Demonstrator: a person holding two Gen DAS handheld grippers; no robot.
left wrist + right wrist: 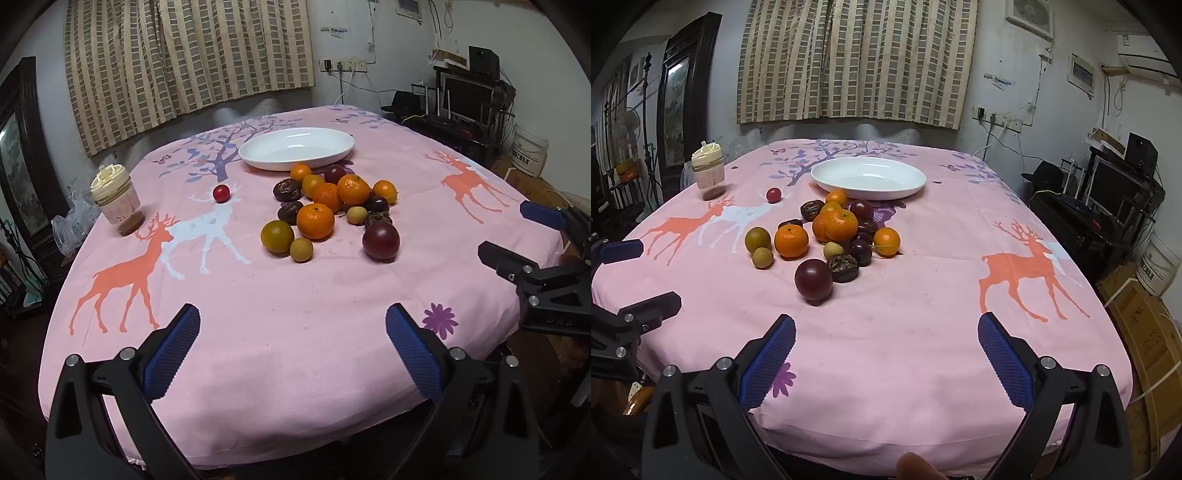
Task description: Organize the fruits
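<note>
A pile of fruit [332, 199] lies mid-table on the pink cloth: several oranges, dark purple fruits, small tan ones and a greenish one [277, 236]. It also shows in the right wrist view [827, 236]. A lone red fruit [221, 193] sits to the left of the pile. A white oval plate [295, 147] stands empty behind the pile. My left gripper [291, 325] is open and empty over the near table edge. My right gripper [886, 332] is open and empty, beside it on the right.
A lidded jar [116, 199] stands at the table's left edge, with a plastic bag [70, 225] behind it. Curtains hang behind the table. Shelves with electronics [1115, 192] and a white bucket [528, 149] stand to the right.
</note>
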